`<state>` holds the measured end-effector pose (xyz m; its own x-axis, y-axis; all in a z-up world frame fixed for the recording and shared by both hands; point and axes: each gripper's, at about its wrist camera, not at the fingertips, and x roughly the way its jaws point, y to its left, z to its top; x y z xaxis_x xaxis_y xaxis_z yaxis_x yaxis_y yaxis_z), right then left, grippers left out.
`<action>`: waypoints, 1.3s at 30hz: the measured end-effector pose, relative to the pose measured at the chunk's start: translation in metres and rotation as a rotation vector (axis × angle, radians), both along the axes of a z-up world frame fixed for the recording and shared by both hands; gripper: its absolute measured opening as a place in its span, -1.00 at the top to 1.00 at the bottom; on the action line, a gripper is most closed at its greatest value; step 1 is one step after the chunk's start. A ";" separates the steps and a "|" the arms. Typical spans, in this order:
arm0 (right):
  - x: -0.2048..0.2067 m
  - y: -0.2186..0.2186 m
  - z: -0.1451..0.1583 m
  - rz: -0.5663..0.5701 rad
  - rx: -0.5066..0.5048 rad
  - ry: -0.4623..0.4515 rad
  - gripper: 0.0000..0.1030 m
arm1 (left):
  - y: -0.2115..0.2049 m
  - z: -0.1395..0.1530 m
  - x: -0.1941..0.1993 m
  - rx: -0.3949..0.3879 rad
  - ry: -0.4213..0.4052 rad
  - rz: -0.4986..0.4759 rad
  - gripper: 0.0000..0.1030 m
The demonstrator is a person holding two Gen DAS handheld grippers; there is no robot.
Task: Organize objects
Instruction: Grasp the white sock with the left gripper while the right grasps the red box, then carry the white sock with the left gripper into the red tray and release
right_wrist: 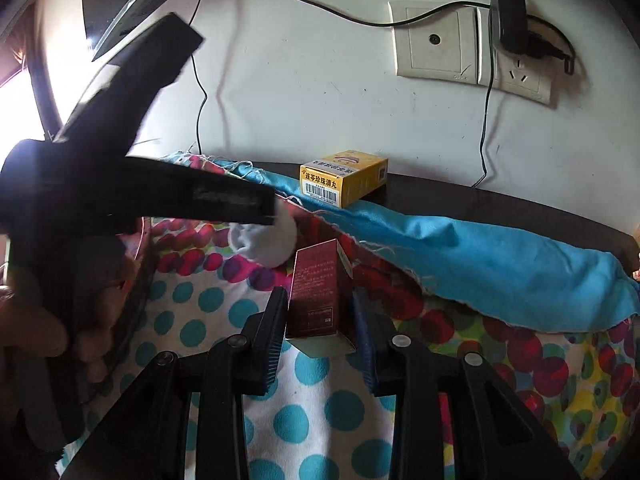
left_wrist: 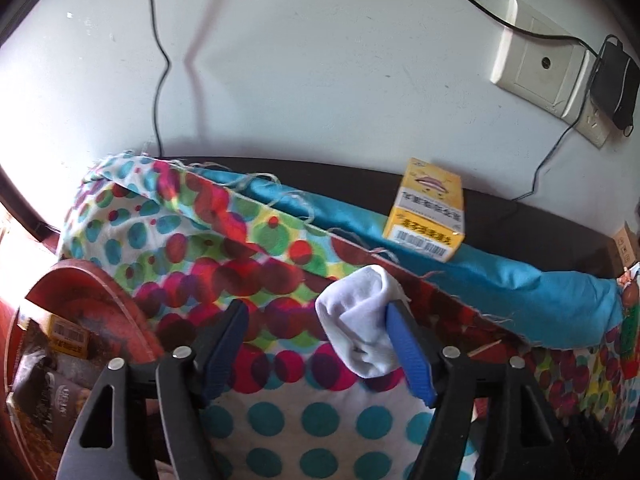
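Far left, a round red basket (left_wrist: 86, 312) sits at the table's edge with a yellow packet and dark sachets inside. Next, the left gripper (left_wrist: 316, 344) has its fingers spread wide, released; the white rolled sock (left_wrist: 360, 320) rests on the spotted cloth (left_wrist: 208, 248), leaning against the right finger only. Further along, the right gripper (right_wrist: 320, 334) has its fingers clenched on a dark red carton (right_wrist: 316, 292), lifted just above the cloth. Behind, a yellow medicine box (right_wrist: 342, 178) stands where the blue cloth (right_wrist: 500, 264) meets the dark table (right_wrist: 520, 204), under the wall sockets (right_wrist: 472, 48).
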<state>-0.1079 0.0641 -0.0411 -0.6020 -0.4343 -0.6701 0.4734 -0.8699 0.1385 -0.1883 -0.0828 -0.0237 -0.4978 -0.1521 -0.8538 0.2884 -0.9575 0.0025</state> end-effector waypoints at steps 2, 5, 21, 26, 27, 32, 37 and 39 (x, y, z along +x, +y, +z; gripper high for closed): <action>0.000 0.000 -0.001 0.000 -0.005 -0.001 0.42 | 0.007 -0.005 -0.004 0.014 -0.005 -0.012 -0.51; -0.002 0.000 -0.001 0.001 -0.010 -0.004 0.42 | 0.016 -0.009 -0.006 0.009 0.003 -0.023 -0.51; 0.009 -0.003 -0.006 -0.006 0.010 0.014 0.42 | 0.021 0.003 0.022 0.079 0.046 -0.101 0.34; 0.008 -0.003 -0.006 -0.013 0.019 0.018 0.43 | 0.016 0.010 0.045 0.075 0.072 -0.119 0.34; 0.007 -0.003 -0.007 -0.015 0.024 0.010 0.43 | 0.014 0.012 0.050 0.078 0.079 -0.121 0.34; 0.002 -0.004 -0.010 -0.022 0.041 -0.010 0.43 | 0.021 0.018 0.075 0.042 0.091 -0.144 0.34; 0.001 -0.006 -0.011 -0.032 0.060 -0.016 0.42 | 0.022 0.026 0.096 0.014 0.115 -0.163 0.34; 0.001 -0.007 -0.011 -0.035 0.071 -0.010 0.42 | 0.024 0.030 0.108 0.014 0.121 -0.180 0.34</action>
<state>-0.1065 0.0571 -0.0519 -0.6091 -0.3643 -0.7045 0.4417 -0.8936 0.0801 -0.0805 -0.0587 0.0062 -0.6146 -0.0397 -0.7879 0.1098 -0.9933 -0.0356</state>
